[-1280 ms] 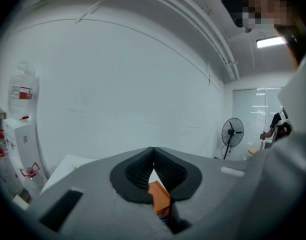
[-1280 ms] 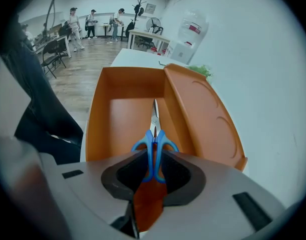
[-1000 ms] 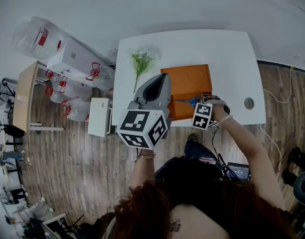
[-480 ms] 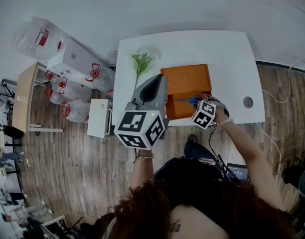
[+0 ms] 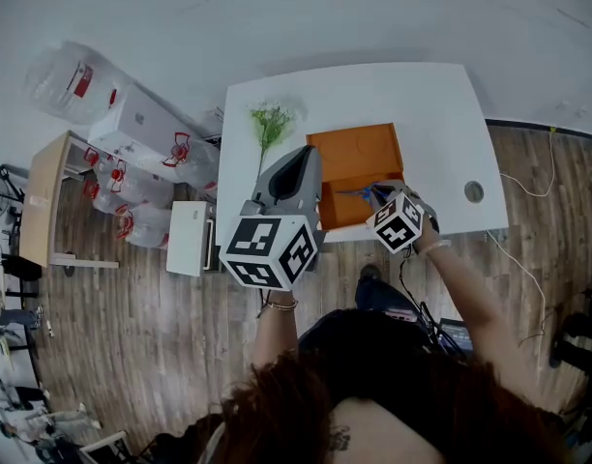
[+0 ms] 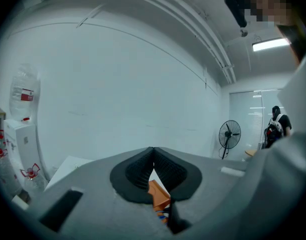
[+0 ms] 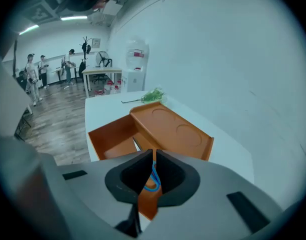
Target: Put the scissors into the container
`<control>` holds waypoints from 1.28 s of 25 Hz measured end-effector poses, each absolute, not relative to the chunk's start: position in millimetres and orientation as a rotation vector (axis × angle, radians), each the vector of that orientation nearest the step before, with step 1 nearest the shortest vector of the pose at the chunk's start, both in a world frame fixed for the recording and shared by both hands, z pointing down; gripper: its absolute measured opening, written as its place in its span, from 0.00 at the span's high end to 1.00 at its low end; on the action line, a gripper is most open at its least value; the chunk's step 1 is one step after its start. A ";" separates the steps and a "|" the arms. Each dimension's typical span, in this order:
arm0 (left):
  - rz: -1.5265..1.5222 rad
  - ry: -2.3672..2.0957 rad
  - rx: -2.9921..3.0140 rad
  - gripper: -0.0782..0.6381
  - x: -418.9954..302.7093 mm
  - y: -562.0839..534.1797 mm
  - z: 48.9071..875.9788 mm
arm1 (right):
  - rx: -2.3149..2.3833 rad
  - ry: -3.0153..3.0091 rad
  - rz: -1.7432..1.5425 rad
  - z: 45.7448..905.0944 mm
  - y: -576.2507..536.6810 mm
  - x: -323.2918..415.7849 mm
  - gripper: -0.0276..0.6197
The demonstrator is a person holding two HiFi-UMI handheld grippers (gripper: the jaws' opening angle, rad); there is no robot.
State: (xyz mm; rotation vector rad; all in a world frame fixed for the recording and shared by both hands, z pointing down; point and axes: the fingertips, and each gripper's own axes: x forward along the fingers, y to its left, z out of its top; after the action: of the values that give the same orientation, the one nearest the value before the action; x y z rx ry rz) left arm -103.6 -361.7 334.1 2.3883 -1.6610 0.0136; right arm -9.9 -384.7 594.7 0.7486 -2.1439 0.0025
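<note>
An orange container (image 5: pixel 359 158) sits on the white table (image 5: pixel 422 104); it has a lower near compartment and a raised part with two round hollows (image 7: pixel 173 126). My right gripper (image 5: pixel 381 197) is at its near edge, shut on the scissors (image 5: pixel 362 193). The blue handle (image 7: pixel 154 181) shows between the jaws (image 7: pixel 154 156), and the blade points out over the near compartment. My left gripper (image 5: pixel 310 159) is raised high in front of the head camera, left of the container. Its jaws (image 6: pixel 153 151) meet with nothing between them.
A green flower sprig (image 5: pixel 270 124) lies on the table left of the container. A round cable hole (image 5: pixel 474 191) is near the table's right edge. Boxes and water bottles (image 5: pixel 151 124) and a small white cabinet (image 5: pixel 190 238) stand on the floor to the left.
The right gripper has turned a little and edged the scissors further over the container's near compartment. The left gripper has hardly moved.
</note>
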 end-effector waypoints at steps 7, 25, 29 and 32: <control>-0.006 -1.661 2.407 0.87 -106.7 -341.3 328.8 | 0.949 -2.239 0.047 551.1 -372.3 -11.3 0.94; -0.043 -1.666 2.447 0.87 -112.7 -293.5 314.0 | 1.298 -2.446 0.080 436.0 -335.8 0.2 0.96; -0.046 -1.666 2.459 0.87 -112.0 -280.8 311.9 | 1.321 -2.511 0.109 419.1 -317.5 3.0 0.96; -0.049 -1.661 2.469 0.87 -112.5 -272.1 309.7 | 1.363 -2.545 0.084 401.5 -308.1 5.8 0.96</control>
State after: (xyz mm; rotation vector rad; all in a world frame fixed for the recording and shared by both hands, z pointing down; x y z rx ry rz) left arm -112.5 -272.1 309.7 2.4694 -1.6615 -0.0487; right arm 5.8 -308.1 401.5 1.3631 -2.5452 0.0838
